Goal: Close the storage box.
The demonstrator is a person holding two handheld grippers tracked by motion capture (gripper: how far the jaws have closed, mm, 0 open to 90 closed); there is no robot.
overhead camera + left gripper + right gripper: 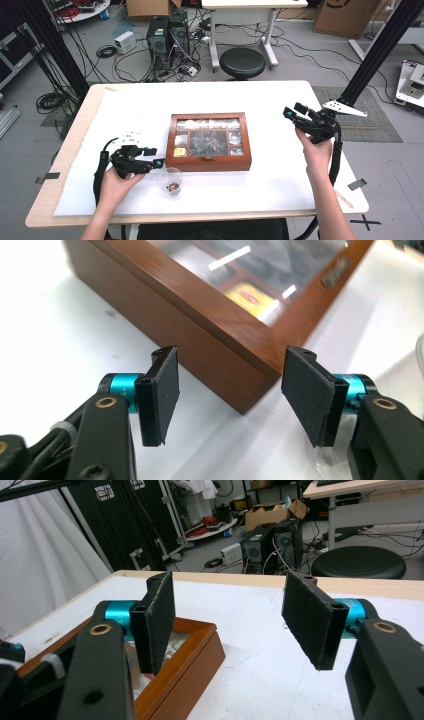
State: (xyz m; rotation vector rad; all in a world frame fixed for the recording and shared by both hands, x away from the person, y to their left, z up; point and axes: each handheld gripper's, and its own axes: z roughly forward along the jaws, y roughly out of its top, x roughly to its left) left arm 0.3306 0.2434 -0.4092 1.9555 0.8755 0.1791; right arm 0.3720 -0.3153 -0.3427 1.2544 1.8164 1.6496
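Left gripper, jaws apart and empty, is sitting just beside the small clear plastic cup on the white surface, facing the glass-lidded brown wooden box corner; right gripper is hovering released, well apart.

I see a glossy brown wooden box with a reflective glass lid, a clear plastic cup, and matt white counter covering.

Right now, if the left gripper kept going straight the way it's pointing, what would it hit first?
Most likely the near corner of the wooden box: in the left gripper view it sits dead ahead between the open jaws of the left gripper. The plastic cup lies off to one side, probably clear.
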